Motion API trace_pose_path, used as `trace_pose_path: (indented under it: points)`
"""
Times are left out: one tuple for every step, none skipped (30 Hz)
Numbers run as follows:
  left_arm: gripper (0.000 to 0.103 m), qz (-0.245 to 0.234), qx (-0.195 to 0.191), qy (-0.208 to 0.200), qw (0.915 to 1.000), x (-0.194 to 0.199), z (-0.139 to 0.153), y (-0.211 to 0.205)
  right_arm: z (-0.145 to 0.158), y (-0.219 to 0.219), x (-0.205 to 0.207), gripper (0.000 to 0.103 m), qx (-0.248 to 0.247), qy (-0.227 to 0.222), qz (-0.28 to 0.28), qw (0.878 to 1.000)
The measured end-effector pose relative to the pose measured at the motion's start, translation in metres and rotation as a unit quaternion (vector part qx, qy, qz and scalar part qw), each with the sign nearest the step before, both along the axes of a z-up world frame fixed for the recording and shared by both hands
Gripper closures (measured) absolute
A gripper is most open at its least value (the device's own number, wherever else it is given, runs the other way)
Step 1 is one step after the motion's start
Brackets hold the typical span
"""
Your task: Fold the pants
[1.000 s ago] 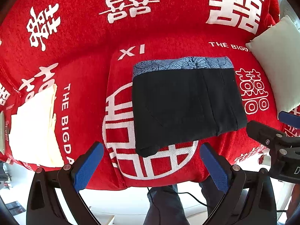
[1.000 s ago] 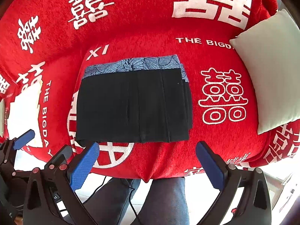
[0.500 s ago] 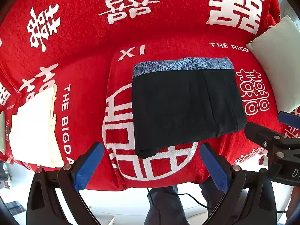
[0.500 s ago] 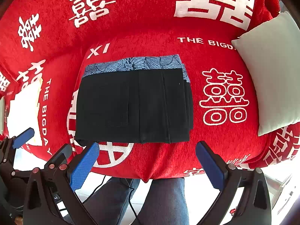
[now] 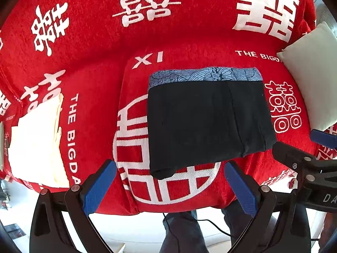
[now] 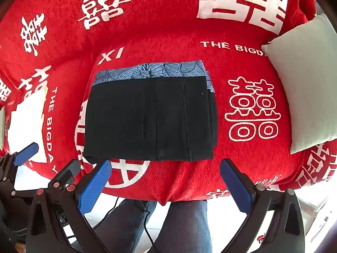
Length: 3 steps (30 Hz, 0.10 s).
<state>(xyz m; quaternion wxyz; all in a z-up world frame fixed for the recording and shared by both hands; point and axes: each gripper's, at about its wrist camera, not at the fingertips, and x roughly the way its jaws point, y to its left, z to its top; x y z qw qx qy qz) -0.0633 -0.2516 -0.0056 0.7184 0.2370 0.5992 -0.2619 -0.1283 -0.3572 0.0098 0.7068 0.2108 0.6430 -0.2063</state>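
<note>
The black pants [image 5: 206,124] [image 6: 147,118] lie folded into a flat rectangle on the red sofa seat, with a blue-grey patterned band along their far edge. In the left wrist view my left gripper [image 5: 168,181] hovers open above the sofa's front edge, just short of the pants' near left corner. My right gripper [image 6: 166,183] is open too, held in front of the pants' near edge, touching nothing. The right gripper's fingers [image 5: 294,158] show at the right of the left wrist view, and the left gripper's fingers [image 6: 27,154] at the left of the right wrist view.
A red cover with white characters [image 5: 189,31] drapes the sofa. A folded cream cloth [image 5: 38,139] [image 6: 27,124] lies at the left end of the seat, and a pale cushion [image 5: 313,73] [image 6: 305,80] leans at the right. A person's legs in jeans [image 6: 185,227] stand below the front edge.
Both grippers have drifted only slightly; the pants lie as before and both grippers stay open.
</note>
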Motion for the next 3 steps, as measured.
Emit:
trace_pose_path:
  points:
    - [0.000,-0.002,0.000,0.000,1.0000,-0.0006,0.0001,-0.0004,-0.0004,-0.0008,-0.0003,0.000,0.000,0.000,-0.001,1.000]
    - [0.000,-0.002,0.000,0.001,1.0000,-0.0010,0.0000,-0.0008,-0.0006,-0.0011,-0.0005,0.000,0.001,0.001,-0.001,1.000]
    - [0.000,-0.001,0.000,0.003,1.0000,-0.0013,-0.0004,-0.0009,-0.0012,-0.0021,-0.0009,0.000,0.001,0.001,-0.001,1.000]
